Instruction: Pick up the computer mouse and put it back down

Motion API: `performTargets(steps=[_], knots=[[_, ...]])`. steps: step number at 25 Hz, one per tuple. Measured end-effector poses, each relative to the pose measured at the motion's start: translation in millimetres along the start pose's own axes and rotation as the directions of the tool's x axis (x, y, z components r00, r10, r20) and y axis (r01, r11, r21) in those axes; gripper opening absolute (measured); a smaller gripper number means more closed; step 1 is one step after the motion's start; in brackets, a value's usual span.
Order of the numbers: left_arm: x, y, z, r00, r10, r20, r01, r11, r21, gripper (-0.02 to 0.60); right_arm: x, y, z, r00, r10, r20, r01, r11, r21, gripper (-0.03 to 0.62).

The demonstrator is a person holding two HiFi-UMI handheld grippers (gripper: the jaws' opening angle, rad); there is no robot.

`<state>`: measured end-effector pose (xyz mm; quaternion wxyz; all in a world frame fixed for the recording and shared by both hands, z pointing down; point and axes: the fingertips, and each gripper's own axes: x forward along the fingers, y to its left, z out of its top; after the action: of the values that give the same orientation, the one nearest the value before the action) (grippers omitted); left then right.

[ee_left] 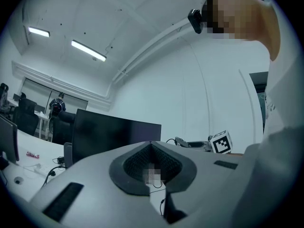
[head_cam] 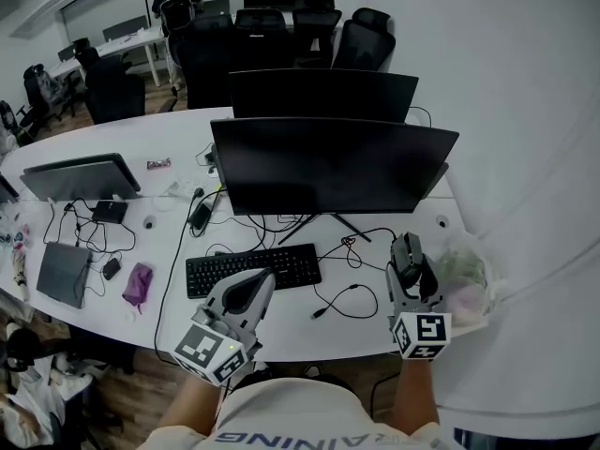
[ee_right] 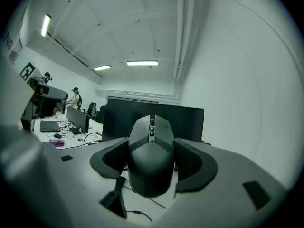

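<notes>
R tool (ee_right: pixel 152 144) clamps mouse (ee_right: pixel 151 167), underside hidden; L tool (ee_left: pixel 151 148) jaws seemingly together, tips partly blurred.

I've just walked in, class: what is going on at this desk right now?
A person holds a hand-held gripper in each hand over a white desk. The right hand-held gripper is clamped on a black computer mouse, held clear of the desk. The left hand-held gripper is shut and empty, near the keyboard.

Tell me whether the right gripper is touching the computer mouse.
Touching. In the right gripper view, the right gripper clamps the computer mouse, jaws pressed against both its sides with no gap.
</notes>
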<state>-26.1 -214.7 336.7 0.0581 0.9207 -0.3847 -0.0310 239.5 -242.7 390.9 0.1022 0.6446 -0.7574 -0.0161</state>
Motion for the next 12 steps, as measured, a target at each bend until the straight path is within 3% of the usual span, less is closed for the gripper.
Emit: performTargets(steps=[12], knots=[[8.3,-2.6,-36.6,0.996,-0.004,-0.088,-0.001,0.998,-0.057,0.005,14.7,-19.3,-101.2,0.973,0.003,-0.232,0.011,0.998,0.056,0.299]])
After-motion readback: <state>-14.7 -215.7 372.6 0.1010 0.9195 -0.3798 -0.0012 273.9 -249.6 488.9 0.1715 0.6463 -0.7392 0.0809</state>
